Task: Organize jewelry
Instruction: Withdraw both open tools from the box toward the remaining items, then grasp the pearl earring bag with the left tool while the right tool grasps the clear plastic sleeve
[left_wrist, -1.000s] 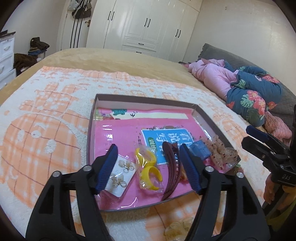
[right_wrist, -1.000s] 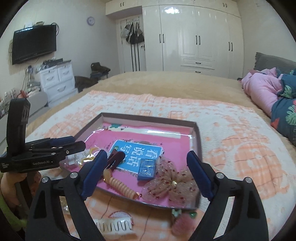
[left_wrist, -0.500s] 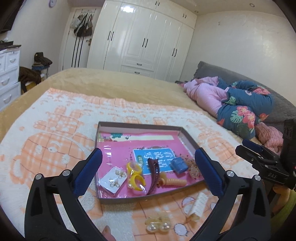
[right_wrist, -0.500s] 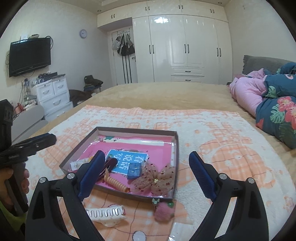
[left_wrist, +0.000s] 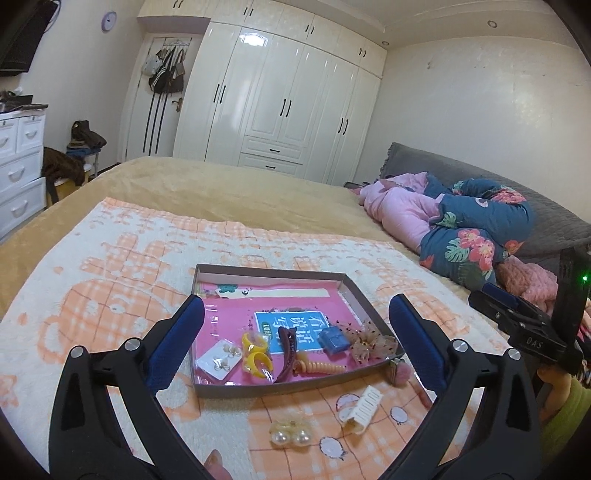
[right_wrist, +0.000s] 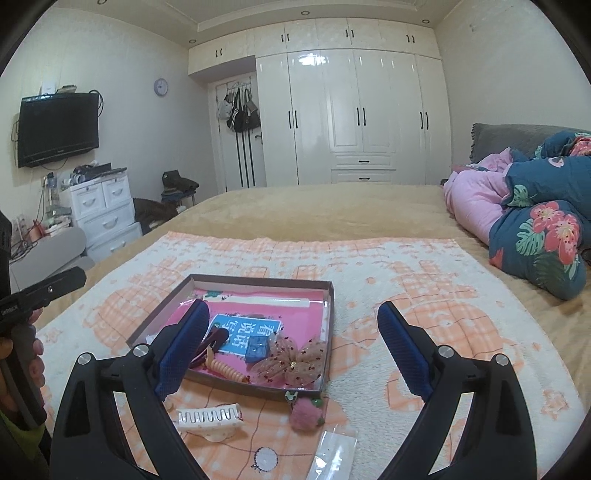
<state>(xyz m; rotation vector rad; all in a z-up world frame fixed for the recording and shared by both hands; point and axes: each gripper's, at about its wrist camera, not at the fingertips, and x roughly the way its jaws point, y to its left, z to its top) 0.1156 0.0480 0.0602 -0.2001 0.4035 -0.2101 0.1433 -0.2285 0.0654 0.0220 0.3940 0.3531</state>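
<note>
Between picks: left gripper (left_wrist: 295, 328) and right gripper (right_wrist: 291, 334) both agape and empty above the tray (left_wrist: 271, 387), next calling for a dip to the white claw clip (right_wrist: 209, 419) lying just outside the tray's near wall.

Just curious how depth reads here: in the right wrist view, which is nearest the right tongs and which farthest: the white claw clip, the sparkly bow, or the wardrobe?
1. White claw clip: on the blanket, just ahead of the right tongs, outside the tray.
2. Sparkly bow: inside the tray, near its front right corner.
3. Wardrobe: against the far wall, beyond the bed.
</note>
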